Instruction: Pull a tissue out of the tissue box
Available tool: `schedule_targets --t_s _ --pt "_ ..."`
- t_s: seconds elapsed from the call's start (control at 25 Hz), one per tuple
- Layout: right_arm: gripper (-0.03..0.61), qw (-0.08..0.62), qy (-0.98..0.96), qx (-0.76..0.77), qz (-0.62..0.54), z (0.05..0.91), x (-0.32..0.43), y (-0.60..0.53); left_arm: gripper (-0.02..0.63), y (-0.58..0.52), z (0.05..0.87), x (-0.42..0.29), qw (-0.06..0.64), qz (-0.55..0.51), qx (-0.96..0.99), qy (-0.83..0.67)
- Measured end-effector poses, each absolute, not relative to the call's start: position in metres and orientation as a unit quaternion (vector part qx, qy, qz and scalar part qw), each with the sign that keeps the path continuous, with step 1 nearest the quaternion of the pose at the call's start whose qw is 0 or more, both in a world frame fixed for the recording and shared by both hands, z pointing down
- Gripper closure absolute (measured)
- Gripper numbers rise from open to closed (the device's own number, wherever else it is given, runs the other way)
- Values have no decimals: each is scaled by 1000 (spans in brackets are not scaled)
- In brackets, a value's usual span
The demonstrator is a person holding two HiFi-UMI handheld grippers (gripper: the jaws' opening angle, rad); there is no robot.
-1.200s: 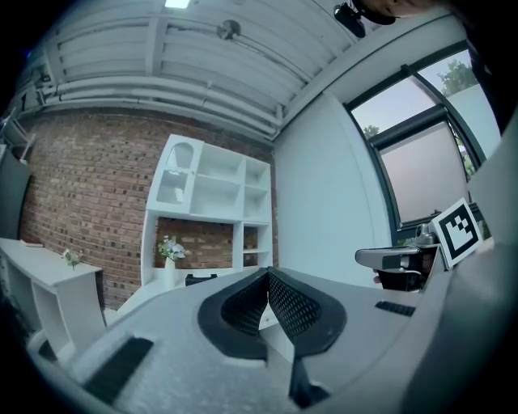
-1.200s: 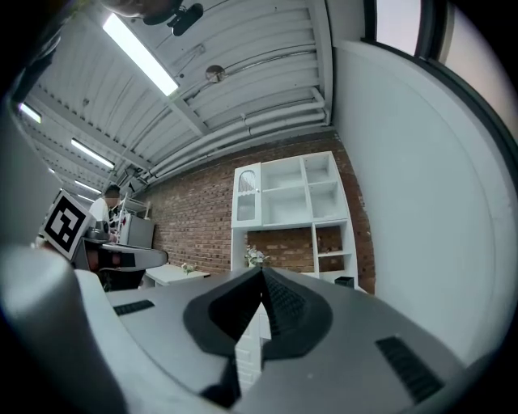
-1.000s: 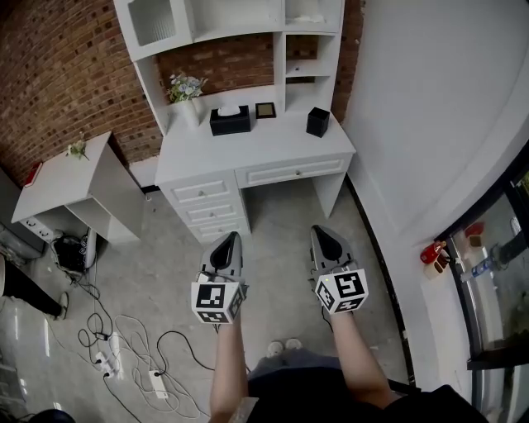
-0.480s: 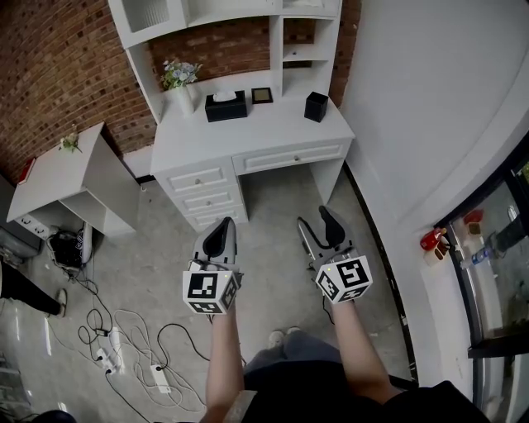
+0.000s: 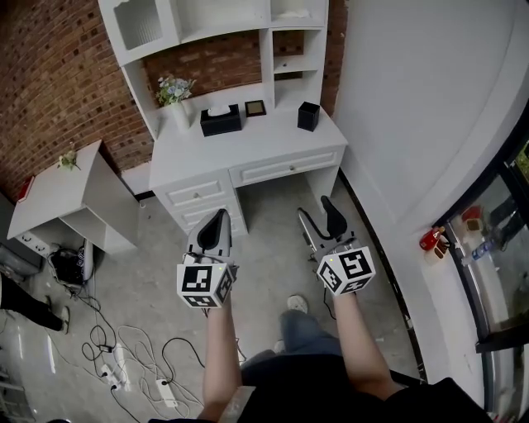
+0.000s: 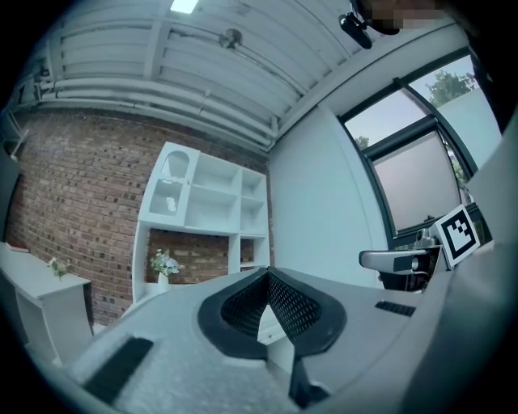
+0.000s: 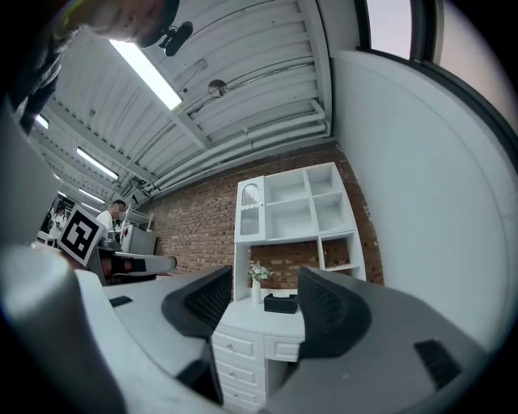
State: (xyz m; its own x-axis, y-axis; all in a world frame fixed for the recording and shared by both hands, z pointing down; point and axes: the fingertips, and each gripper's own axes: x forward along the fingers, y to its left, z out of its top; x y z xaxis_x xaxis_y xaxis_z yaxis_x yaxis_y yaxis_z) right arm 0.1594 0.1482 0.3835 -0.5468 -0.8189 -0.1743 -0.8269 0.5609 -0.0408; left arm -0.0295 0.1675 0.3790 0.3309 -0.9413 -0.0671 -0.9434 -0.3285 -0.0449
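A black tissue box (image 5: 221, 121) with a white tissue poking from its top stands at the back of the white desk (image 5: 248, 150), far ahead of both grippers. It also shows small between the right jaws, tissue box (image 7: 281, 304). My left gripper (image 5: 216, 221) hangs over the floor in front of the drawers, its jaws shut tip to tip with nothing in them, left gripper (image 6: 267, 277). My right gripper (image 5: 319, 217) is level with it to the right; its jaws are opening and stand wide apart, nothing between them, right gripper (image 7: 259, 306).
On the desk are a vase of flowers (image 5: 177, 107), a small picture frame (image 5: 255, 107) and a black cup (image 5: 308, 116), under a white shelf hutch (image 5: 215, 25). A low white side table (image 5: 58, 188) stands left, cables (image 5: 124, 363) lie on the floor, and a white wall (image 5: 413, 107) runs along the right.
The right jaws went from shut to wide apart. Both grippers rose a little and edged toward the desk; the left jaws stayed shut.
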Motion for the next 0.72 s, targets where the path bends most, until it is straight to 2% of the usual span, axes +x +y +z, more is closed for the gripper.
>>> schedule_targets --t_s 0.4,0.72 --pt "345 101 882 -459 32 381 149 67 604 96 382 -49 54 4 -805 591" --pt "345 100 892 -440 21 398 110 -73 604 -23 404 -89 53 -11 -787 615"
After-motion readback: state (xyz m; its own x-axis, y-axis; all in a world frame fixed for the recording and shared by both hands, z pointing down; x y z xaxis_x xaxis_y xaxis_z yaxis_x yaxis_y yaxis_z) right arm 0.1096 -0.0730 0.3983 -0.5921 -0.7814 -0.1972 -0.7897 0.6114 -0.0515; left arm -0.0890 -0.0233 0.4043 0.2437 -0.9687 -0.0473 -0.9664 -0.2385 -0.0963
